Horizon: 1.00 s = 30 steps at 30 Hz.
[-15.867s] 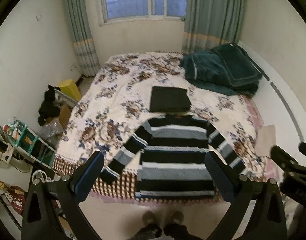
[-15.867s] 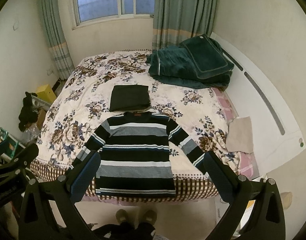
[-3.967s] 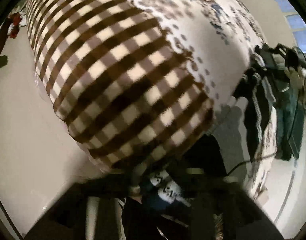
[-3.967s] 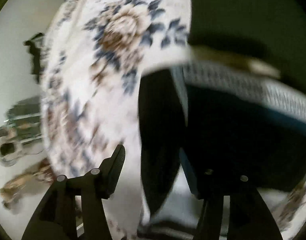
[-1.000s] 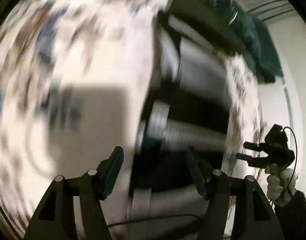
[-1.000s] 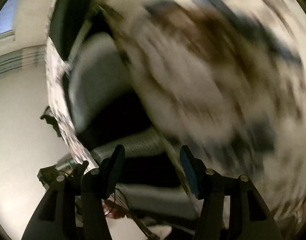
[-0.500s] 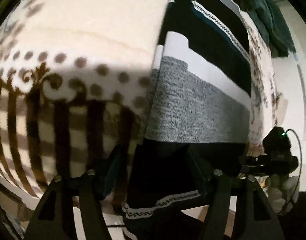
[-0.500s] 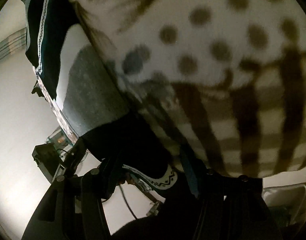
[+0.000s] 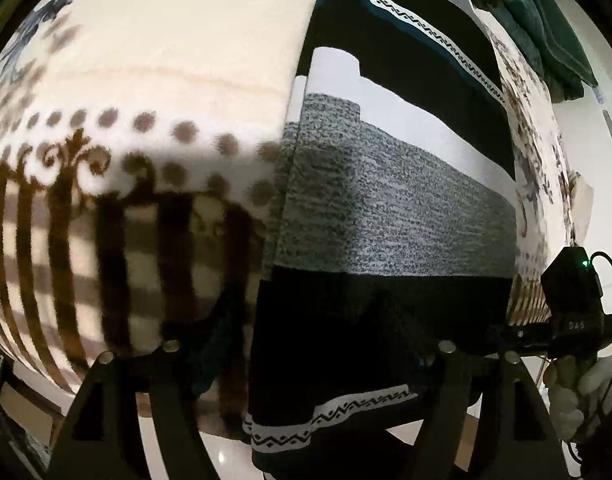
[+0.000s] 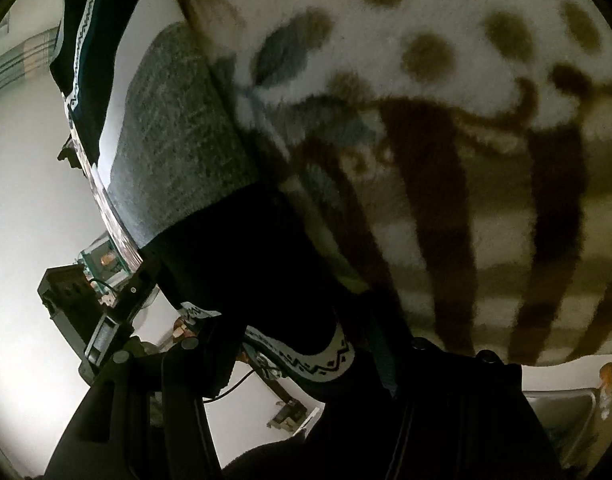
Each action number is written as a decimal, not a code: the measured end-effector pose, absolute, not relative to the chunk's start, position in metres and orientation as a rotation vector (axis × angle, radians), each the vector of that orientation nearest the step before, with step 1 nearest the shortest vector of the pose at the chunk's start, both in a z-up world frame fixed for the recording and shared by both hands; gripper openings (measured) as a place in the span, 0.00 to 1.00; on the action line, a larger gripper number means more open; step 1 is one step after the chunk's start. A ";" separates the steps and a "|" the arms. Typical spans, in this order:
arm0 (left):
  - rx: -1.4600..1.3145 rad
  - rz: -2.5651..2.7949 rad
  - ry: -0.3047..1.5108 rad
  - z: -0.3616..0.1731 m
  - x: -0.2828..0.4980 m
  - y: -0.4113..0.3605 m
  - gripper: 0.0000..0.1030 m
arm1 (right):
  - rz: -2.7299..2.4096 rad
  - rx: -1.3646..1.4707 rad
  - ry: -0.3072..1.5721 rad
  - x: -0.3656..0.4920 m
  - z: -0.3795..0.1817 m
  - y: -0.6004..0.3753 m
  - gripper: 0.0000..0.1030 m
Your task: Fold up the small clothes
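Note:
A black, grey and white striped sweater [image 9: 393, 216] lies on the floral bedspread [image 9: 138, 80], sleeves folded in, its patterned hem [image 9: 325, 420] hanging over the bed's foot edge. My left gripper [image 9: 306, 340] is open at the hem's left corner, with the dark bottom band between its fingers. My right gripper [image 10: 290, 344] is open at the hem's other corner, where the sweater [image 10: 178, 128] and its hem [image 10: 317, 360] lie between its fingers. The right gripper also shows at the right of the left wrist view [image 9: 565, 320].
The checked border of the bedspread [image 10: 485, 200] hangs over the bed's edge. A folded dark green blanket [image 9: 545, 32] lies at the head of the bed. A pale floor [image 10: 30, 240] shows below, with a small shelf [image 10: 102, 260] of items beside the bed.
Both grippers have swung down from mid-sweater to the bed's foot edge and settled around the hem corners. Since half a second ago they have barely moved.

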<state>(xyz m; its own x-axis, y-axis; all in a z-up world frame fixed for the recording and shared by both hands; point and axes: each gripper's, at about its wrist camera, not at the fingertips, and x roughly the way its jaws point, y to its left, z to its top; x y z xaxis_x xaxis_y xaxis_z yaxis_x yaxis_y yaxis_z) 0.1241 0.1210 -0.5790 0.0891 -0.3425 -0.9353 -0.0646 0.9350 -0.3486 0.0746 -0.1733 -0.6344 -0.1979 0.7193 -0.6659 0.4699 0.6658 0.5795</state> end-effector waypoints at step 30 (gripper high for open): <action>-0.444 -0.229 1.476 -0.579 0.092 0.135 0.12 | 0.483 0.934 1.849 0.074 -0.638 -0.111 0.12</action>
<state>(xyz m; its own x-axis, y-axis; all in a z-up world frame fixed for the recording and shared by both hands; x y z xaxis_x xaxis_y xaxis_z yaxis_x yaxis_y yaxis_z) 0.0920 0.1349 -0.5790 0.0927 -0.4134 -0.9058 -0.1196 0.8985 -0.4223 0.0743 -0.1109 -0.6375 -0.2338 0.7760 -0.5858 0.3904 0.6267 0.6744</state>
